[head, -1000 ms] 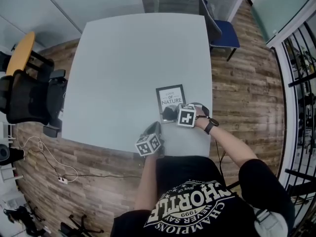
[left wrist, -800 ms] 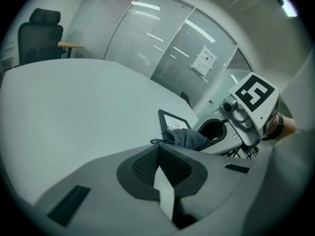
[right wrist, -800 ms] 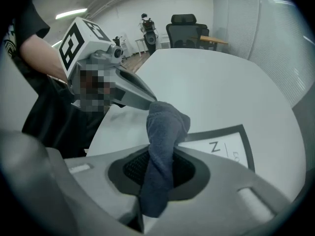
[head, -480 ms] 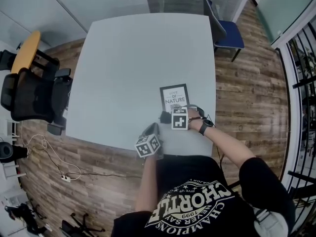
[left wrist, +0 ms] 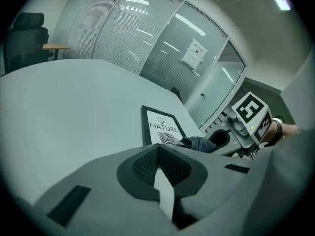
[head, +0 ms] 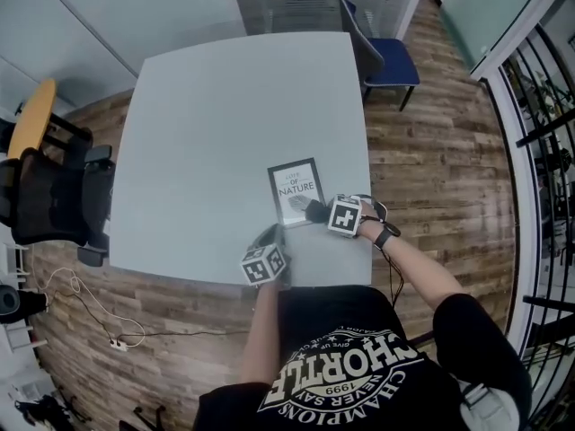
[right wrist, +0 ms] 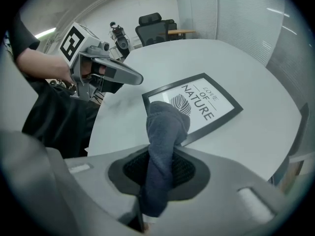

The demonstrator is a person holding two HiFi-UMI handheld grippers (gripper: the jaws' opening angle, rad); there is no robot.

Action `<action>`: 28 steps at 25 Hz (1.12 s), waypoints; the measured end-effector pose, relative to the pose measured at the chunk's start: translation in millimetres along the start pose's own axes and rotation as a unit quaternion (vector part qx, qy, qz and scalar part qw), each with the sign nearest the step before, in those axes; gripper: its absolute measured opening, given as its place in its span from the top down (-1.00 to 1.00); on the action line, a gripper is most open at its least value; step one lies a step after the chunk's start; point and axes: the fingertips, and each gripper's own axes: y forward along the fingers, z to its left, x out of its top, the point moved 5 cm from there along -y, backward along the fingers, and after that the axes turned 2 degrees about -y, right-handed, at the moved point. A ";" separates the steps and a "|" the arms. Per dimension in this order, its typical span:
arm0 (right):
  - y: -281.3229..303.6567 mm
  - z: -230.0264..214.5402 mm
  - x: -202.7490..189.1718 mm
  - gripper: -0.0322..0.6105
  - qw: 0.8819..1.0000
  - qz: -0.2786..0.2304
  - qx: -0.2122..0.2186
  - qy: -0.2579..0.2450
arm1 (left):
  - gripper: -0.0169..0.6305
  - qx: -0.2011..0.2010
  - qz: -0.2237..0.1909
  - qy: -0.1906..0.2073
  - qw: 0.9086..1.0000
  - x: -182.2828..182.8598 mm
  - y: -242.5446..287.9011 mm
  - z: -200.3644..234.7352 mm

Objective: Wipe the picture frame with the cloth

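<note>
Right claw [right wrist: 158, 168] clamped on dark grey cloth [right wrist: 165, 127], touching corner of black-framed picture [right wrist: 206, 102], mid-frame on pale grey tabletop [head: 225, 124]; left claw [left wrist: 160, 173] together, empty.

Broad open table [head: 225, 106] stretches left and beyond the picture frame [head: 297, 191].

Person: black short-sleeve T-shirt [head: 359, 380], white arched lettering on the chest with "1999" in it; black wristwatch [head: 384, 233] on right wrist. Left gripper [left wrist: 159, 156] and right gripper [right wrist: 158, 156]: light grey moulded shells, dark mesh pads [left wrist: 141, 167] at the fingers, each with a white cube [head: 265, 263] of black square markers
</note>
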 end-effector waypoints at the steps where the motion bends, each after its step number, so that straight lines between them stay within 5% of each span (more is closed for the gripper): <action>1: -1.0 0.1 -0.5 0.67 1.000 -0.006 0.000 0.008 | 0.94 -0.003 0.000 0.003 1.000 2.8 1.5 -3.1; 4: -11.2 -0.3 2.8 0.67 0.998 -0.047 -0.010 0.046 | 0.94 -0.010 0.000 0.018 1.000 13.2 3.8 -15.3; 7: -47.2 -6.7 21.3 0.67 0.984 -0.146 -0.037 0.094 | 0.94 -0.015 -0.016 0.049 0.999 40.1 1.6 -33.6; 11: -118.0 -26.2 47.5 0.67 0.940 -0.294 -0.106 0.137 | 0.94 -0.016 -0.073 0.104 0.992 99.4 -12.7 -67.2; 16: -210.7 -30.5 81.9 0.67 0.875 -0.415 -0.210 0.134 | 0.94 -0.028 -0.168 0.153 0.973 181.6 -57.0 -111.0; 23: -286.2 -24.8 102.0 0.67 0.808 -0.483 -0.306 0.143 | 0.94 -0.039 -0.247 0.209 0.945 248.2 -110.7 -154.2; 28: -298.3 -18.3 112.5 0.67 0.785 -0.479 -0.356 0.166 | 0.94 -0.043 -0.258 0.222 0.939 259.7 -130.6 -148.2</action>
